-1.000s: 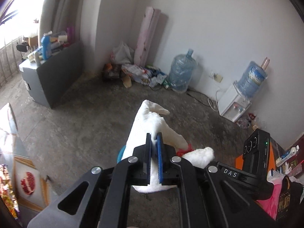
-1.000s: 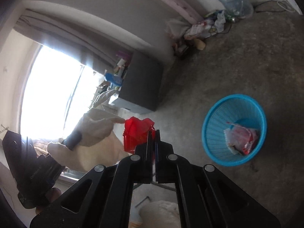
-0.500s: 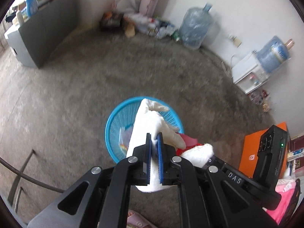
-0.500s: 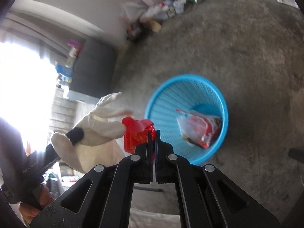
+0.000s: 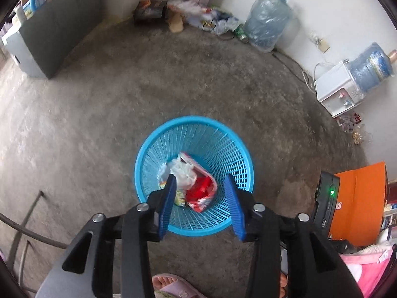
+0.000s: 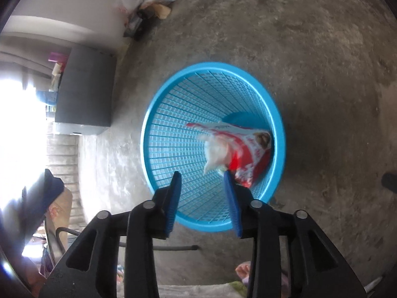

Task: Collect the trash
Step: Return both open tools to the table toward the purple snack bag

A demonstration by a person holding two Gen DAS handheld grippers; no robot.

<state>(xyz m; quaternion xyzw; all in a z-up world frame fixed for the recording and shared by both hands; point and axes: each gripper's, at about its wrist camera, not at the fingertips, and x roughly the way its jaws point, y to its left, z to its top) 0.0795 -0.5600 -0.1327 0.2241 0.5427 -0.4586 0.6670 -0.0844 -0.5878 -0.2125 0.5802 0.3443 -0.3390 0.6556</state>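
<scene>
A blue plastic basket (image 5: 153,149) stands on the concrete floor, below both grippers; it also shows in the right wrist view (image 6: 158,114). Inside lie a white crumpled piece (image 5: 183,171), a red wrapper (image 5: 202,191) and a red-and-white snack bag (image 6: 248,146). The white piece also shows in the right wrist view (image 6: 214,154). My left gripper (image 5: 199,186) is open and empty above the basket. My right gripper (image 6: 202,177) is open and empty above the basket's near rim.
A grey cabinet (image 5: 49,34) stands at the left. A pile of bags and a large water bottle (image 5: 269,22) line the far wall. A water dispenser (image 5: 340,92) and an orange box (image 5: 359,198) are at the right. A slippered foot (image 5: 171,285) is below.
Both grippers have opened over the basket. The white piece has dropped from the left gripper and the red wrapper from the right; both now lie in the basket.
</scene>
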